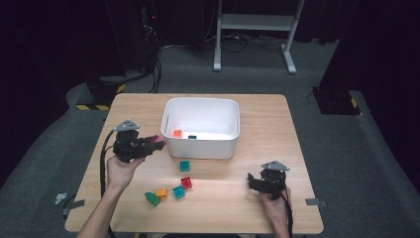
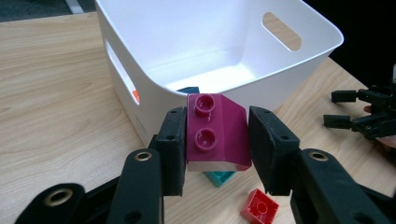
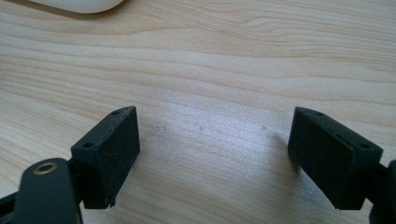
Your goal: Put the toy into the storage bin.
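My left gripper (image 1: 154, 144) (image 2: 215, 135) is shut on a magenta sloped brick (image 2: 215, 131) (image 1: 157, 141), held just left of the white bin (image 1: 200, 128) (image 2: 219, 51) near its front corner. Inside the bin lie an orange brick (image 1: 177, 133) and a dark teal brick (image 1: 192, 136) (image 2: 189, 89). On the table in front of the bin sit a teal brick (image 1: 184, 166), a red brick (image 1: 186, 182) (image 2: 259, 206), another teal brick (image 1: 179, 192), an orange brick (image 1: 161, 193) and a green brick (image 1: 152, 199). My right gripper (image 1: 253, 179) (image 3: 215, 158) rests open on bare wood at the front right.
The wooden table (image 1: 277, 134) has free room right of the bin and along its far edge. A white stand (image 1: 255, 22) and cables are on the floor beyond. Small tape pieces (image 1: 314, 202) mark the table's front sides.
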The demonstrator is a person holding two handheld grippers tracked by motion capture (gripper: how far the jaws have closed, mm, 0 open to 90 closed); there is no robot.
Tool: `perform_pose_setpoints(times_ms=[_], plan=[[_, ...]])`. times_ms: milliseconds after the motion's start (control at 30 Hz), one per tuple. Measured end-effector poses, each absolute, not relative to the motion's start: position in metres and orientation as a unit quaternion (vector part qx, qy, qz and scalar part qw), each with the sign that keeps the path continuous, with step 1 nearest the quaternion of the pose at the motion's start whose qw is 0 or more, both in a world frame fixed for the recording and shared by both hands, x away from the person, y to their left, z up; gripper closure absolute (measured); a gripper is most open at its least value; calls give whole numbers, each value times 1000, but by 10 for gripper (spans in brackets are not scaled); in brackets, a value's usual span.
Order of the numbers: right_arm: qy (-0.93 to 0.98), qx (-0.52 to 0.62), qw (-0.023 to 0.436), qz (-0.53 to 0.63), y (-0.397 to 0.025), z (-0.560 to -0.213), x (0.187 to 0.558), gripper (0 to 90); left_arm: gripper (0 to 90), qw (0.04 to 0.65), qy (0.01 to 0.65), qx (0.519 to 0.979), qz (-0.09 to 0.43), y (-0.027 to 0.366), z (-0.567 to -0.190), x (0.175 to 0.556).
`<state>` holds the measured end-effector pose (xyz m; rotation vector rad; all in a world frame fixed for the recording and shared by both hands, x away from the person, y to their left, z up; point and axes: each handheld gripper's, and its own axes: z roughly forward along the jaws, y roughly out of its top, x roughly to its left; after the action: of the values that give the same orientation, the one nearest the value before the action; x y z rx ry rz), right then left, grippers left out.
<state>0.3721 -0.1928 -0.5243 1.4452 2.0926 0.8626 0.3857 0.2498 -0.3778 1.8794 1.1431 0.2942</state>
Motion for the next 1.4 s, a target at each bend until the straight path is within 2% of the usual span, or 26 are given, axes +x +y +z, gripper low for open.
perform_pose_setpoints(times_ms=[867,1400], plan=[[759,524,226,313,-193,-524,372,166,585,448,463,754,128,244,-344,405],[759,524,226,313,-193,-524,372,166,585,432,464,759,148,227,-334,434]])
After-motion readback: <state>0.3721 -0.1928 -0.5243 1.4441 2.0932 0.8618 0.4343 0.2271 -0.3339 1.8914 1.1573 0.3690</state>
